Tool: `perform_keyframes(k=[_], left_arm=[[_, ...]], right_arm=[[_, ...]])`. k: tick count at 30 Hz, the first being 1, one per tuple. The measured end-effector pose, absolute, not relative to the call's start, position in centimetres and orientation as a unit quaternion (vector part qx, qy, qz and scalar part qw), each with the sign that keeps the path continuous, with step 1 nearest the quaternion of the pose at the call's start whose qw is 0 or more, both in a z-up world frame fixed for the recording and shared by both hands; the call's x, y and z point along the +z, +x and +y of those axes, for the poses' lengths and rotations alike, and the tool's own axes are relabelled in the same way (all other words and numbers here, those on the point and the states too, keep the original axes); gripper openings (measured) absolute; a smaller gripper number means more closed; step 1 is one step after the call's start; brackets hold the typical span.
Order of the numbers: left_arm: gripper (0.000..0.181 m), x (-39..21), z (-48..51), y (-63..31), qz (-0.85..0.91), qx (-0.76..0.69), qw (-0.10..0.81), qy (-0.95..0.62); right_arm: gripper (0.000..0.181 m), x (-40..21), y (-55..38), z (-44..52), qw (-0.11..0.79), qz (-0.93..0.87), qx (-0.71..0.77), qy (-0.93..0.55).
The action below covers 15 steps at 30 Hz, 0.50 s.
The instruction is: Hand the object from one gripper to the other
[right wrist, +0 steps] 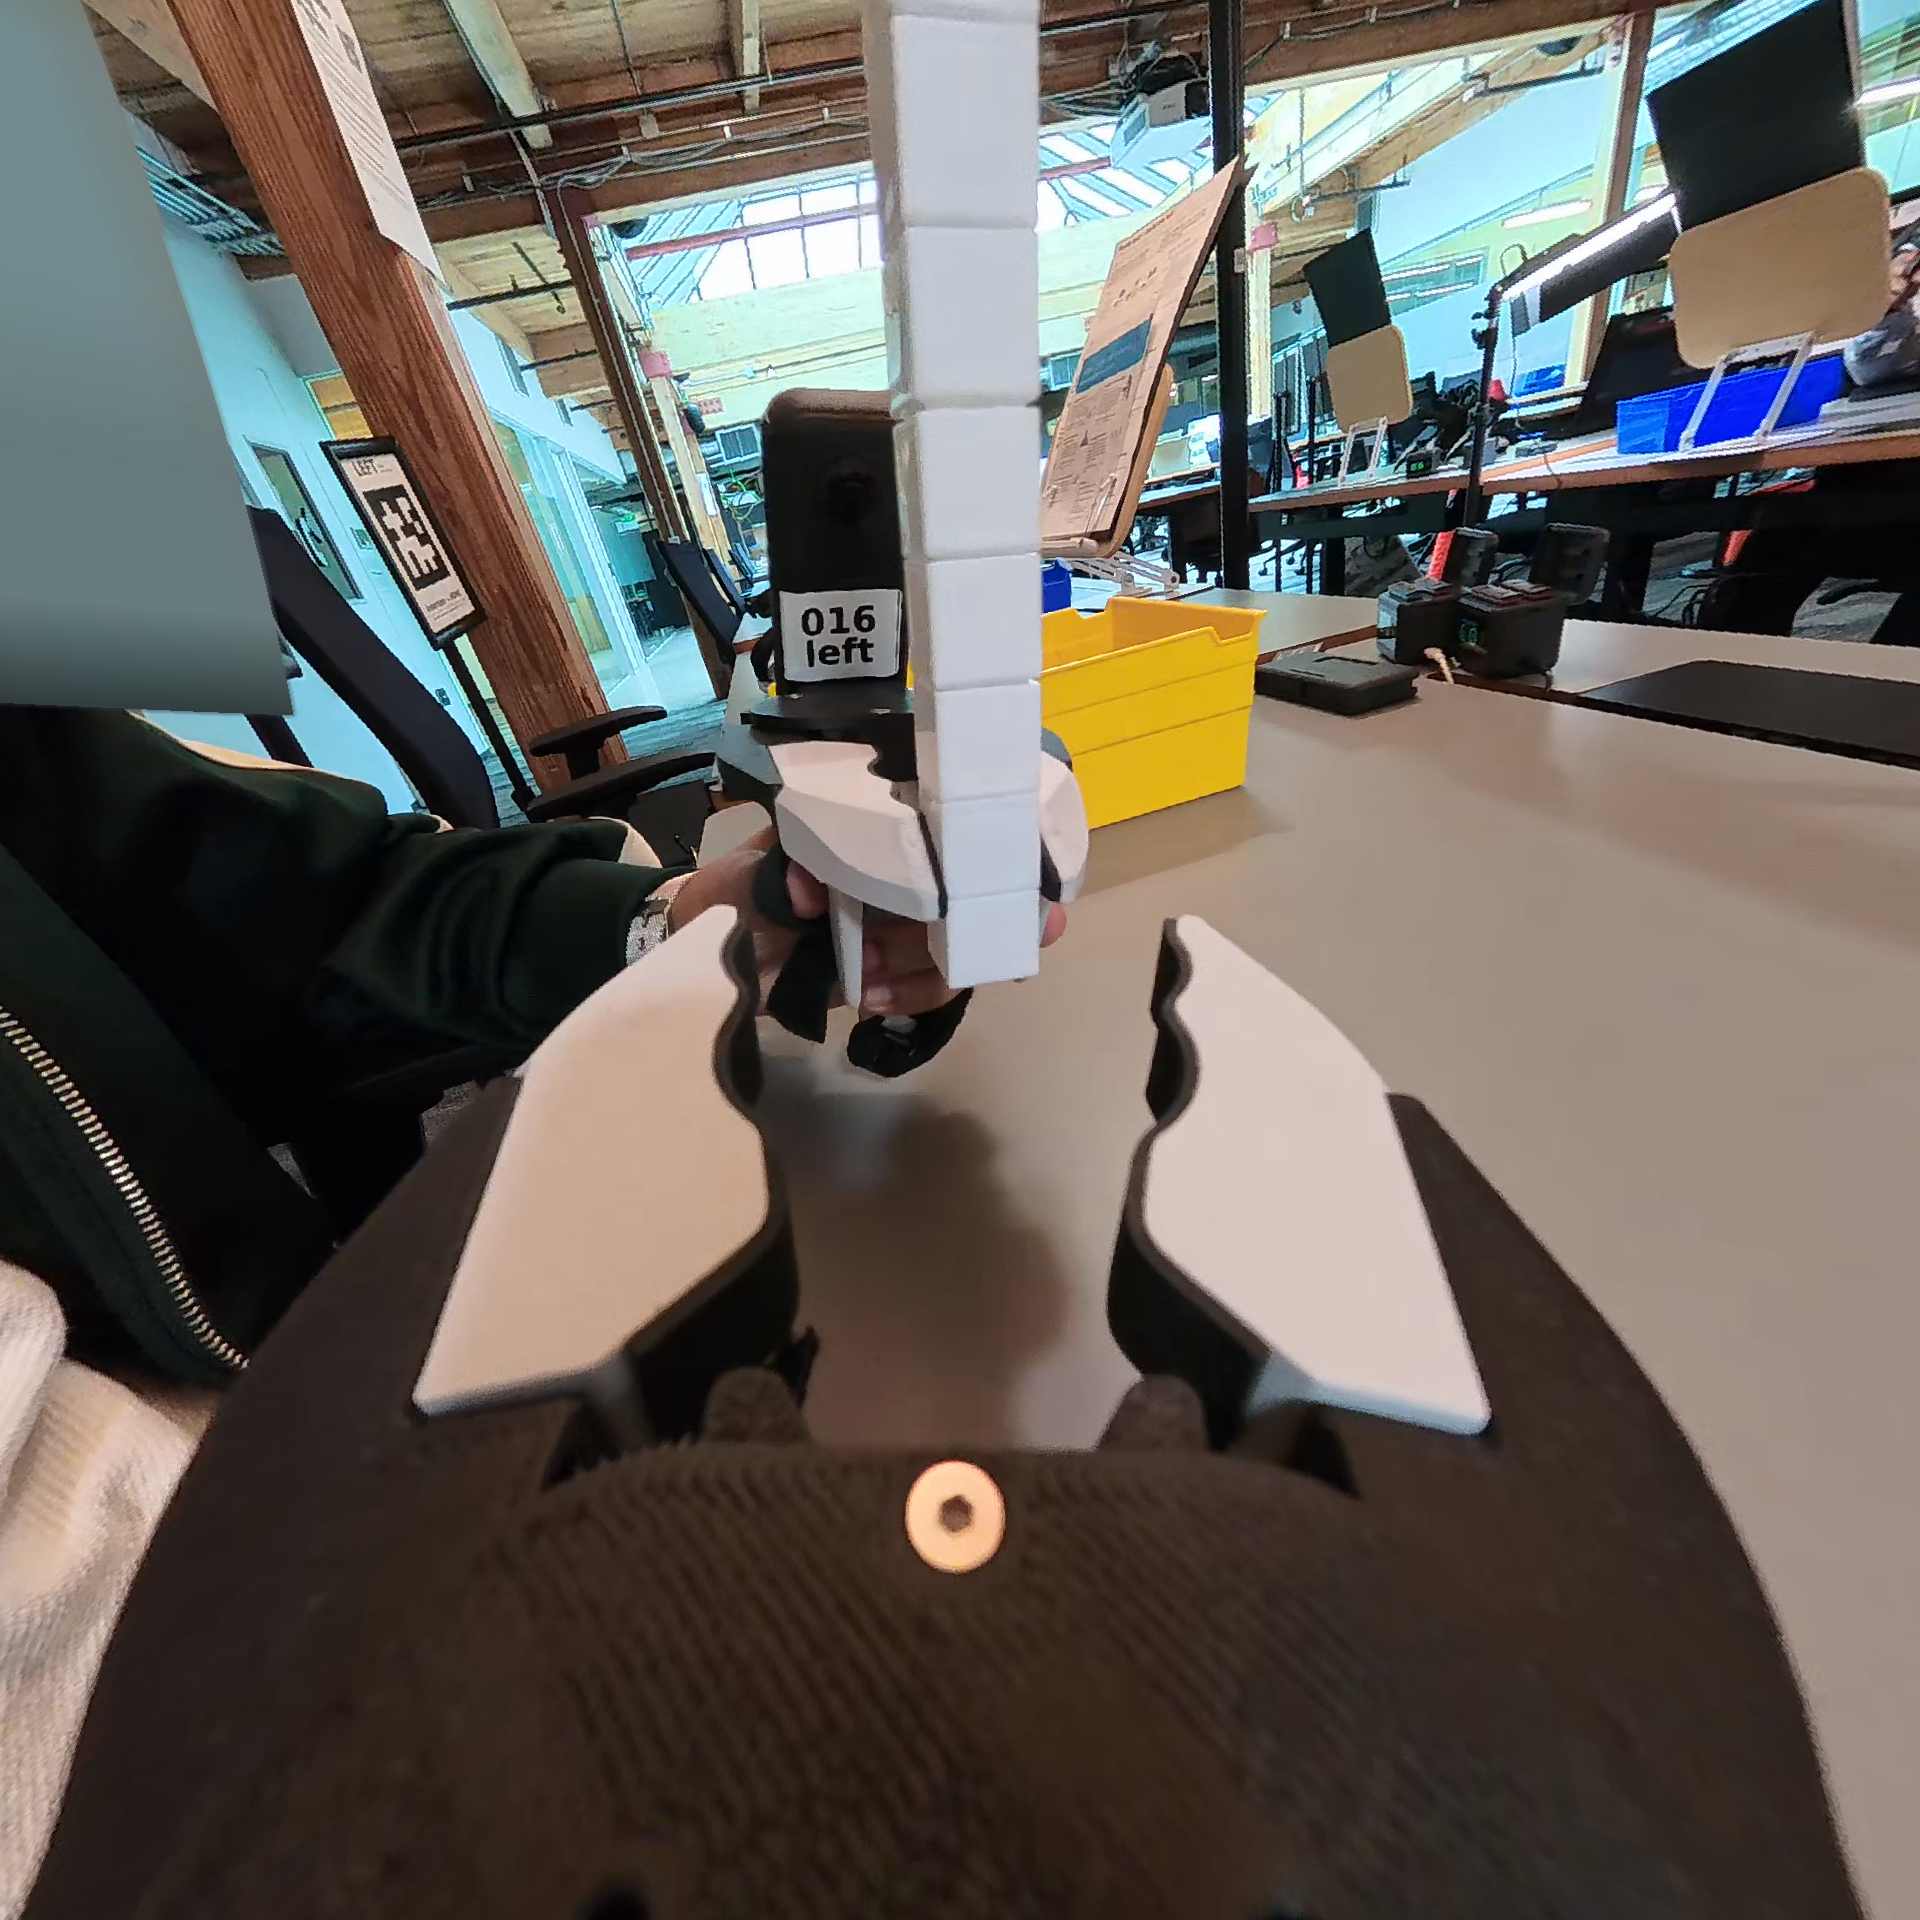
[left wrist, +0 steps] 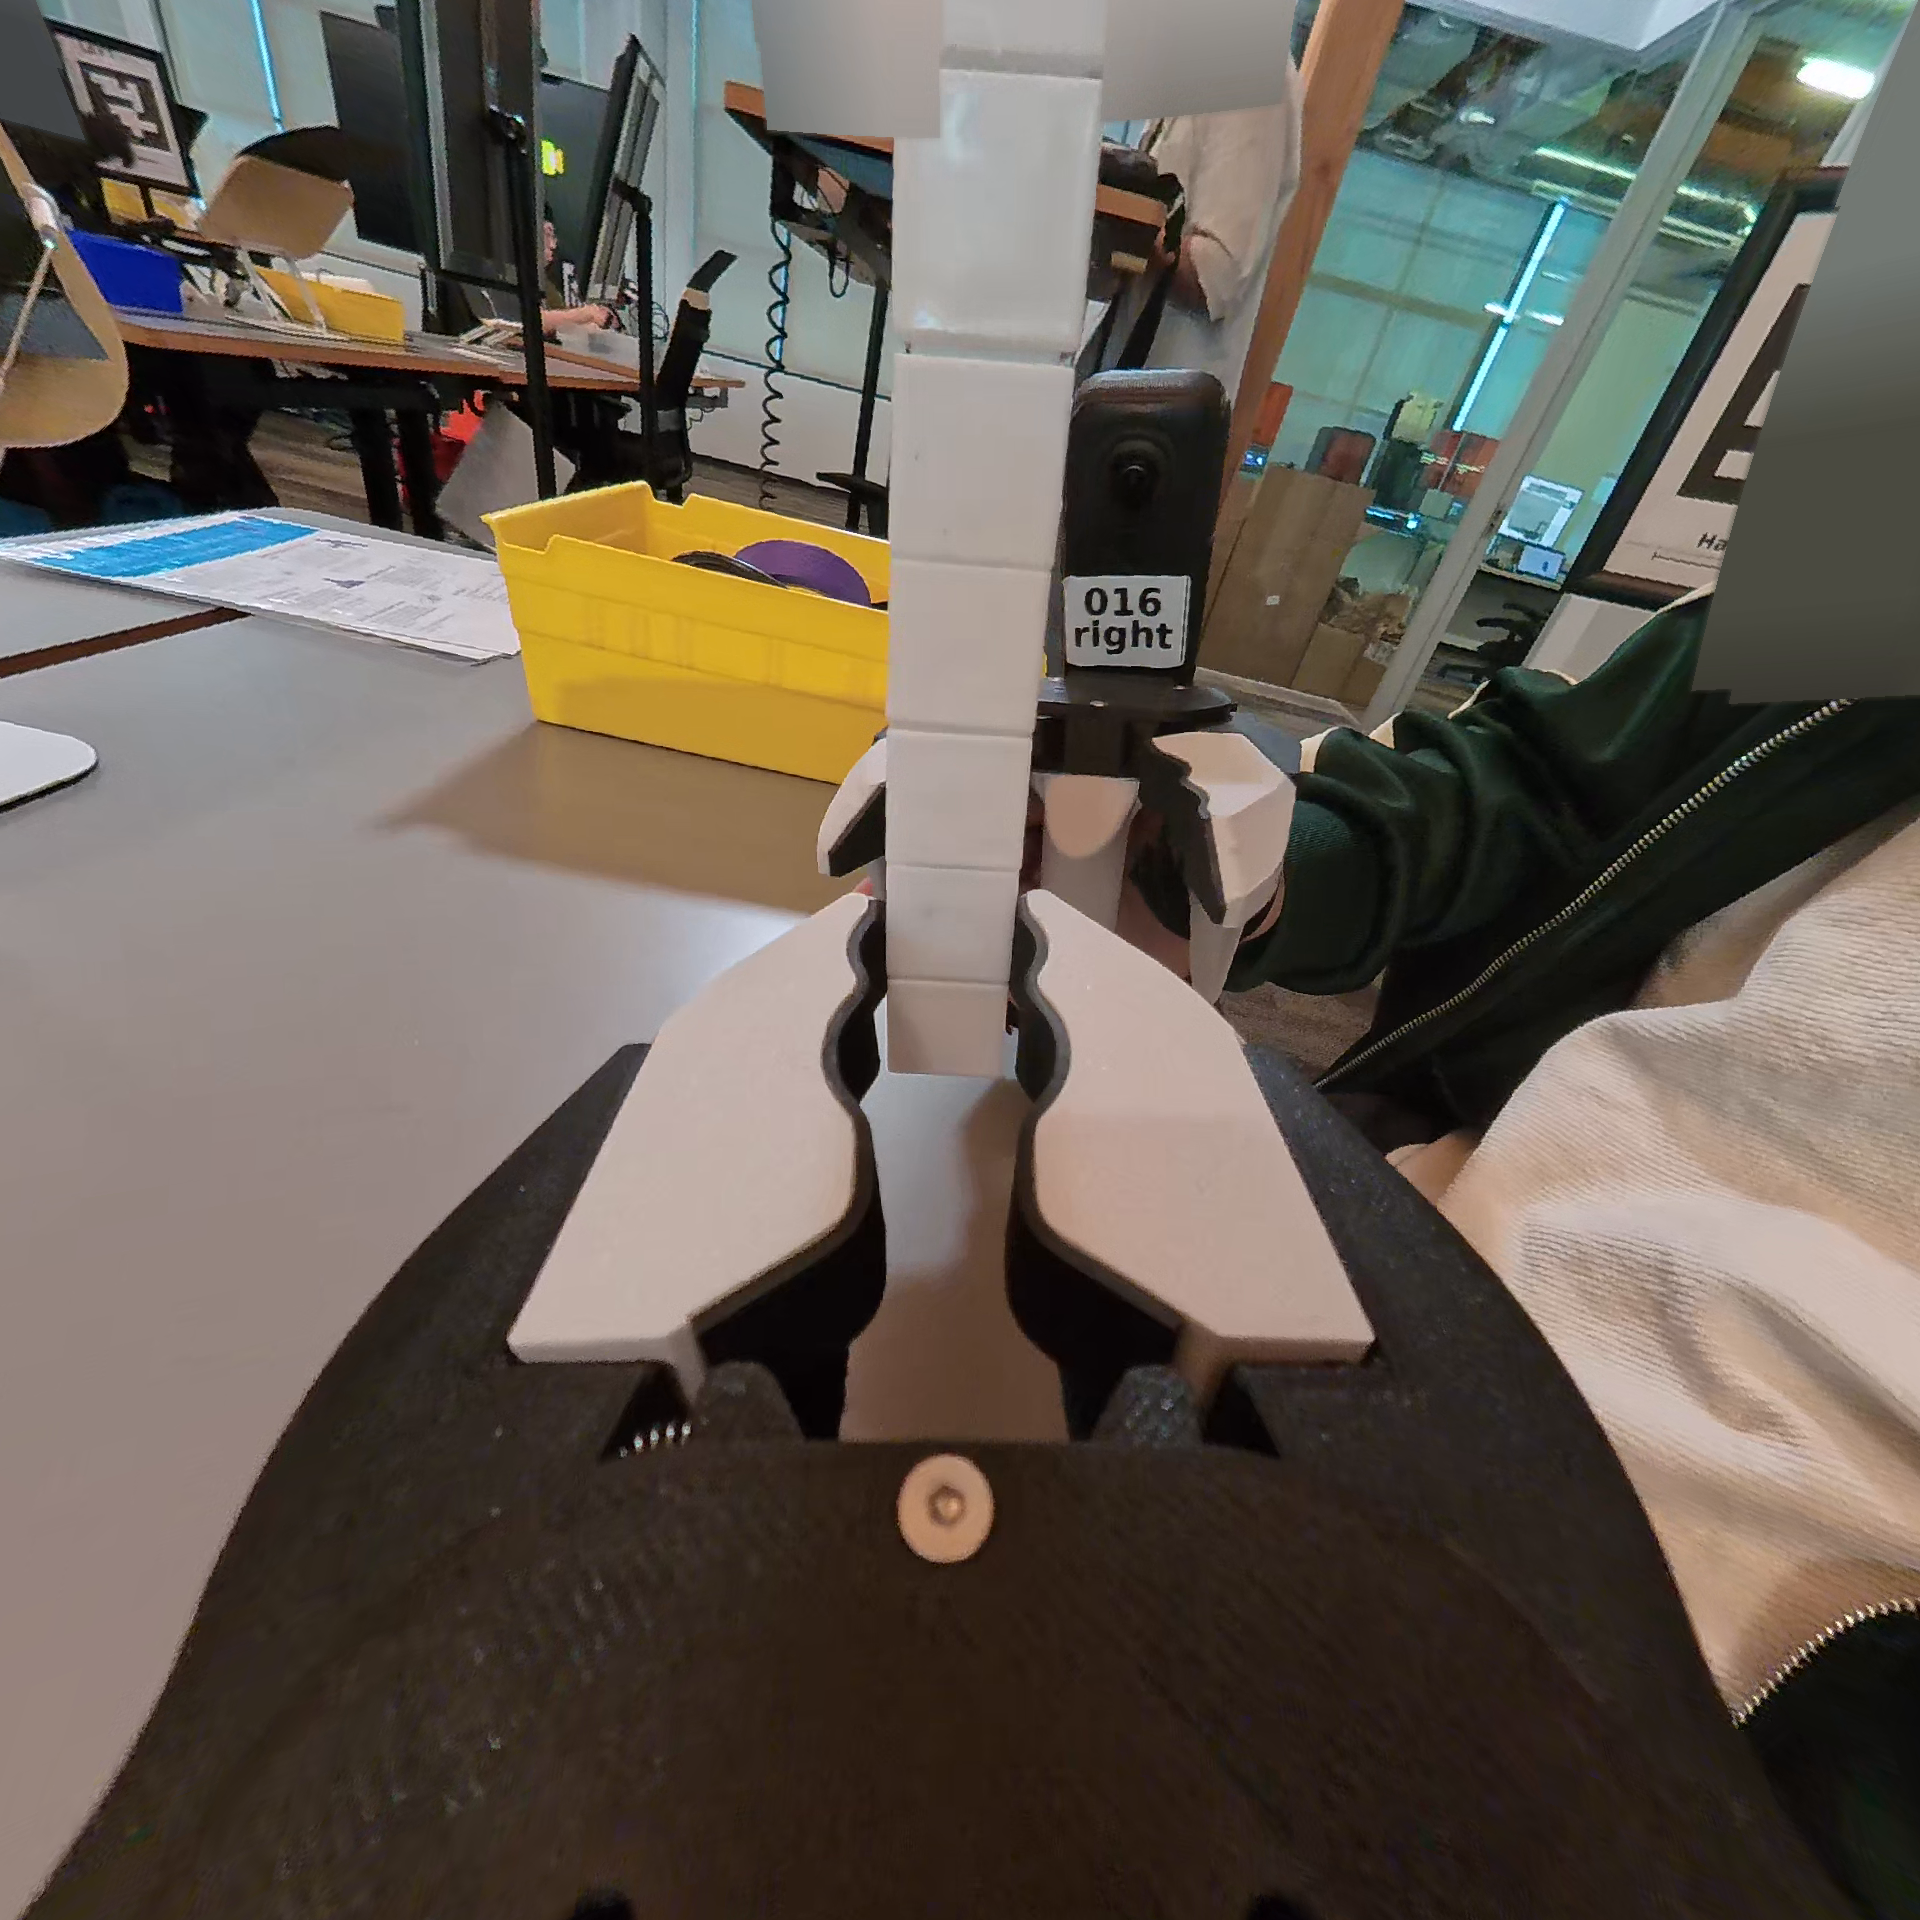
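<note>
In the left wrist view, the left gripper point(left wrist: 948, 961) clamps the bottom of a tall white segmented block column point(left wrist: 971, 644), upright at frame centre. Behind it the right gripper point(left wrist: 1049, 831) seems spread, partly hidden. A yellow plastic bin point(left wrist: 665, 634) sits centre left on the grey table point(left wrist: 312, 935).

In the right wrist view, the right gripper point(right wrist: 951, 997) gapes empty at lower centre; the column point(right wrist: 971, 520) stands above, pinched by the left gripper point(right wrist: 935, 831).

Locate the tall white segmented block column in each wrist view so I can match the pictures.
Left wrist view: the tall white segmented block column rises at centre, clamped near its base by the left gripper.
Right wrist view: upper centre, beyond the open right gripper.
Shared landmark: the yellow plastic bin behind it.
</note>
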<state>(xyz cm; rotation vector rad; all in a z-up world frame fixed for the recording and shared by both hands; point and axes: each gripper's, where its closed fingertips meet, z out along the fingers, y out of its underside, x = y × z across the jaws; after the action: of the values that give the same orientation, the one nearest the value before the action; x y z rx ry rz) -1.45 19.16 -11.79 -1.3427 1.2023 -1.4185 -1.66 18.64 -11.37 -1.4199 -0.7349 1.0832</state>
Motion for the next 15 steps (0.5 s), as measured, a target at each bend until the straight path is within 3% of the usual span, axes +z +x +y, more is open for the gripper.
perform_keyframes(k=[15], left_arm=[[0.023, -11.96, 19.44, -1.46, 0.468, -0.568, 0.405, -0.542]], right_arm=[[0.077, -11.4, -1.56, 18.85, 0.574, -0.313, 0.455, -0.605]])
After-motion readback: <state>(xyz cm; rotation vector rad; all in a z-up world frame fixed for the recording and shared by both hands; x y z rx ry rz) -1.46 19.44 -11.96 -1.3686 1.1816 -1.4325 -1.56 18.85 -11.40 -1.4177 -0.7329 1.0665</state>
